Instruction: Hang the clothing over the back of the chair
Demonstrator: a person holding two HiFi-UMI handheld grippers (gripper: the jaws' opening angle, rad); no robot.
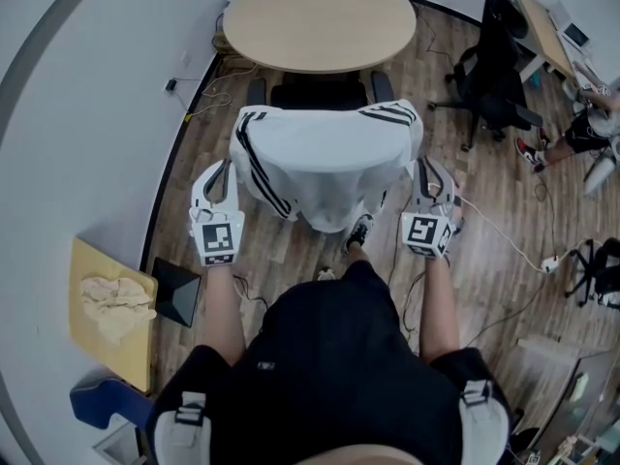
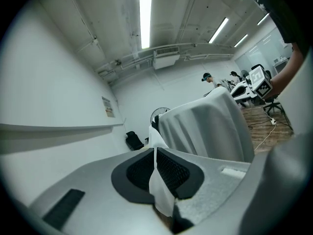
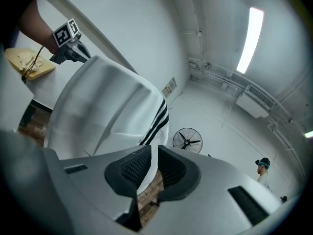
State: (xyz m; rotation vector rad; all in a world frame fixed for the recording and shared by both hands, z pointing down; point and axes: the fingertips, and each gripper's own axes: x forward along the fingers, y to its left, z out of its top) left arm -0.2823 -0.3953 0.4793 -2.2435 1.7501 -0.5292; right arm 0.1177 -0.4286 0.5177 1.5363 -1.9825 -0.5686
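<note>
Two-handed, pinching a white shirt (image 1: 320, 158) at its opposite edges. Clenching the left claw (image 1: 229, 169) on a fold of white cloth at the shirt's left side, with the cloth squeezed flat between the ribbed black pads (image 2: 171, 170) in the left gripper view. Clenching the right claw (image 1: 424, 170) on a thin strip of the same cloth at the shirt's right side. Holding both claws level with each other, pointing away from the body. Spreading the shirt, with black stripes on both shoulders and down its left side, across the back of a black chair (image 1: 320, 95), its lower edge hanging on the near side. Standing just behind the chair on a plank floor (image 1: 484, 250), facing a round wooden bench (image 1: 320, 17) just beyond it, with a yellow board (image 1: 92, 269) carrying a crumpled pale cloth (image 1: 116, 303) well apart on the left.
</note>
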